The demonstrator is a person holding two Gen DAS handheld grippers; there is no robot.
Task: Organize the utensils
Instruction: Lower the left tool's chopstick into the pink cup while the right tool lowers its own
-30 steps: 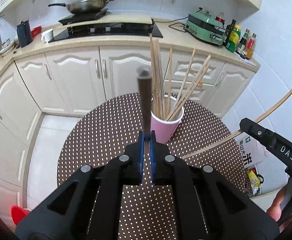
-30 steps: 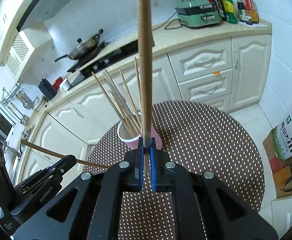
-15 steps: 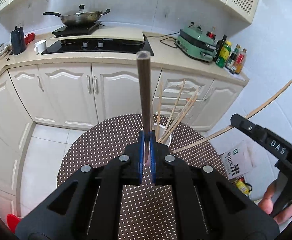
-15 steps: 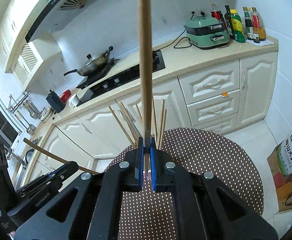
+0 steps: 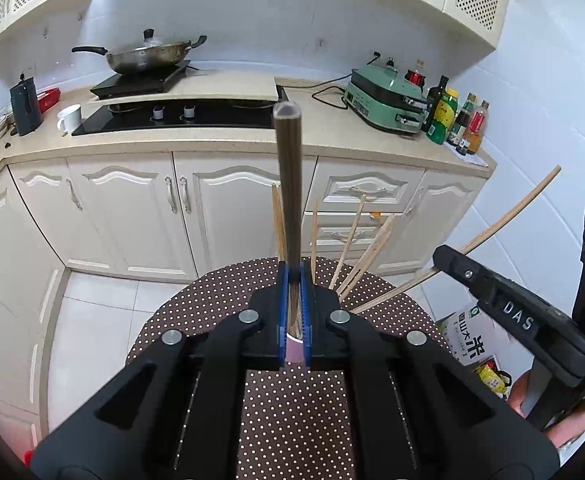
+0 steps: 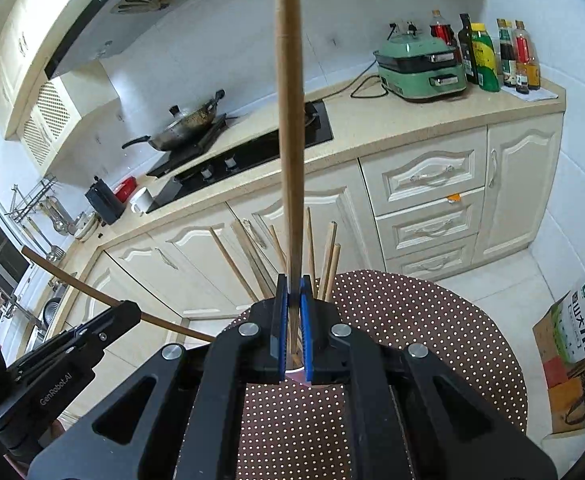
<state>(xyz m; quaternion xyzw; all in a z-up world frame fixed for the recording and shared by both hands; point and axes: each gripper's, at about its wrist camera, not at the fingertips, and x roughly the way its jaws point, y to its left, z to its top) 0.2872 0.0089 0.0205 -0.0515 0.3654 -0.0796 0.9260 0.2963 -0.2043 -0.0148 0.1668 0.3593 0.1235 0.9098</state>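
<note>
- The left gripper (image 5: 293, 280) pinches a dark chopstick (image 5: 289, 184) near its lower end, so the stick stands upright.
- The right gripper (image 6: 292, 284) pinches a light wooden chopstick (image 6: 290, 128) the same way.
- Both sticks are above the pink cup (image 5: 293, 350) on the dotted table (image 5: 212, 300); the cup already holds other chopsticks (image 6: 248, 264), probably for collecting all of them together.
</note>
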